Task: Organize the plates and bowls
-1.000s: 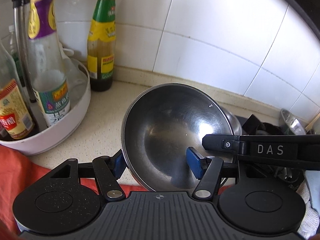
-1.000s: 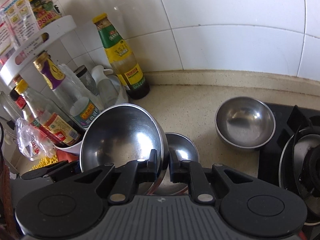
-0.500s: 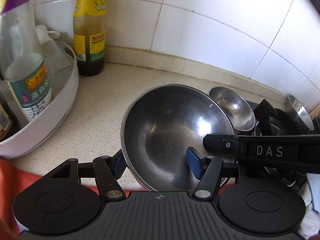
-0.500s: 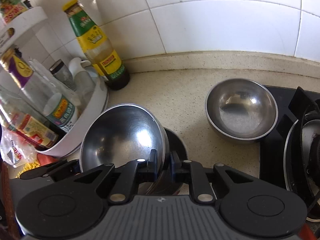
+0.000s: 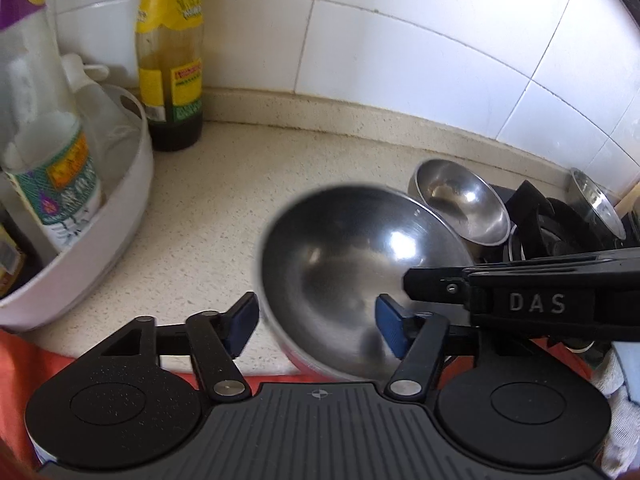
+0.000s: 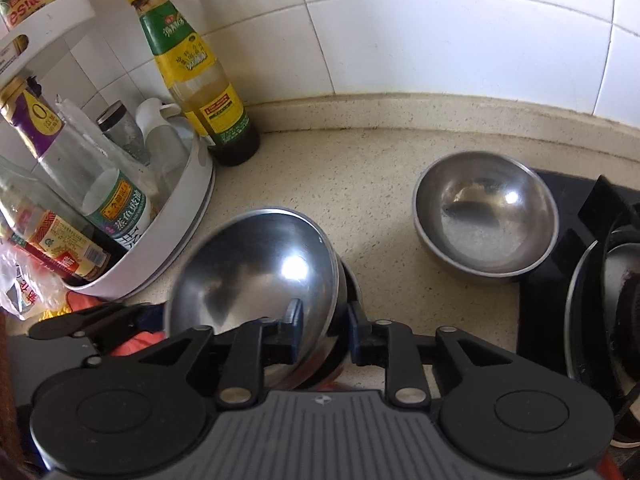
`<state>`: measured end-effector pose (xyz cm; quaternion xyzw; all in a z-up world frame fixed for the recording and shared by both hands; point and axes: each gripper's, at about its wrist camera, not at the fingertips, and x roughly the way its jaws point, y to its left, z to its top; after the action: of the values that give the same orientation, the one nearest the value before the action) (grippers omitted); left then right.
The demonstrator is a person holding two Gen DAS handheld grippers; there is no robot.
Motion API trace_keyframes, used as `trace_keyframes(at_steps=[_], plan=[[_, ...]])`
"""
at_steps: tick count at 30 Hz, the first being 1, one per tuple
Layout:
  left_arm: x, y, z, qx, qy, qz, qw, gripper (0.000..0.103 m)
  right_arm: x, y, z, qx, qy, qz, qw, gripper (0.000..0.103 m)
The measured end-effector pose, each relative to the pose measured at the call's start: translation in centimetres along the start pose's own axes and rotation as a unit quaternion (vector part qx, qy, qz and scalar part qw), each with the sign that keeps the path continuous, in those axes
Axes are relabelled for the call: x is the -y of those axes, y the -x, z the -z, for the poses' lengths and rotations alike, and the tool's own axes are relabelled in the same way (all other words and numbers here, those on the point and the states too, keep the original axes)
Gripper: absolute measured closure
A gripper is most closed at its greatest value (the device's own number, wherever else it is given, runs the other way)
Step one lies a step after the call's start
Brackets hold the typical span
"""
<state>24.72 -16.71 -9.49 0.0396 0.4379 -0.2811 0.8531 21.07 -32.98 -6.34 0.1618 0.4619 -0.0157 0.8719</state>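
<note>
A large steel bowl (image 6: pixel 260 272) is tilted near the counter's front edge, with another bowl (image 6: pixel 348 300) partly hidden beneath it. My right gripper (image 6: pixel 322 330) has its jaws slightly apart, one finger on each side of the large bowl's rim, no longer pinching it. My left gripper (image 5: pixel 316 326) is open, and the large bowl (image 5: pixel 352 268) sits between its blue pads without clear contact. A second steel bowl (image 6: pixel 486 216) stands upright on the counter by the stove; it also shows in the left wrist view (image 5: pixel 460 200).
A white round rack (image 6: pixel 168 232) with several bottles stands at the left. A green-labelled sauce bottle (image 6: pixel 200 76) stands by the tiled wall. A black gas stove (image 6: pixel 592 264) is at the right. A red cloth (image 5: pixel 24 364) hangs at the counter's front edge.
Both grippers moved forward and right with the large bowl. The bowl came down over the bowl beneath it, and the right gripper's jaws opened off its rim. The left pads now stand wider than the bowl.
</note>
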Motion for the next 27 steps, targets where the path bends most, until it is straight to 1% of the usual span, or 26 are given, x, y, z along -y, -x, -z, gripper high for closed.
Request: trace_keyframes(at_steps=[1, 3, 6, 8, 9, 10, 13, 14, 16, 18, 21, 24, 27], plan=[[-0.1, 0.3, -0.1, 0.005, 0.001, -0.003, 1.0000, 0.026, 0.1, 0.2, 0.0, 0.005, 0.000, 0.003, 1.000, 0.074], [-0.3, 0.8, -0.2, 0.014, 0.005, -0.007, 0.9999, 0.024, 0.3, 0.8, -0.1, 0.017, -0.001, 0.009, 1.000, 0.073], [-0.7, 1.7, -0.5, 0.029, 0.014, -0.013, 0.9994, 0.021, 1.0, 1.8, 0.1, 0.031, -0.005, 0.024, 0.999, 0.063], [-0.9, 2.5, -0.7, 0.041, 0.019, -0.017, 0.9988, 0.019, 1.7, 2.4, 0.4, 0.039, -0.006, 0.038, 0.999, 0.049], [-0.9, 2.8, -0.9, 0.046, 0.019, -0.019, 0.9986, 0.018, 2.2, 2.8, 0.6, 0.043, -0.007, 0.044, 0.998, 0.044], [-0.8, 3.0, -1.1, 0.051, 0.018, -0.021, 0.9983, 0.017, 2.7, 3.1, 0.7, 0.046, -0.011, 0.048, 0.998, 0.036], [-0.2, 3.4, -1.8, 0.061, 0.009, -0.020, 0.9979, 0.013, 4.7, 4.3, 0.6, 0.062, -0.035, 0.066, 0.995, 0.035], [0.2, 3.6, -2.1, 0.066, 0.004, -0.020, 0.9976, 0.011, 5.3, 4.7, 0.5, 0.066, -0.045, 0.066, 0.995, 0.035], [1.2, 3.6, -2.6, 0.073, -0.013, -0.017, 0.9971, 0.007, 6.5, 5.4, 0.2, 0.078, -0.062, 0.068, 0.993, 0.034], [2.2, 3.3, -3.2, 0.078, -0.031, -0.010, 0.9965, 0.001, 7.5, 5.8, -0.2, 0.087, -0.075, 0.077, 0.990, 0.034], [3.8, 2.6, -4.4, 0.080, -0.064, -0.004, 0.9948, 0.000, 9.1, 5.8, -0.7, 0.088, -0.101, 0.080, 0.988, 0.034], [4.8, 1.1, -5.8, 0.063, -0.075, 0.007, 0.9951, 0.000, 10.6, 5.5, -1.1, 0.087, -0.130, 0.069, 0.985, 0.034], [5.9, -0.9, -7.0, 0.049, -0.102, -0.007, 0.9936, 0.000, 11.3, 4.5, -1.7, 0.080, -0.139, 0.078, 0.984, 0.034]])
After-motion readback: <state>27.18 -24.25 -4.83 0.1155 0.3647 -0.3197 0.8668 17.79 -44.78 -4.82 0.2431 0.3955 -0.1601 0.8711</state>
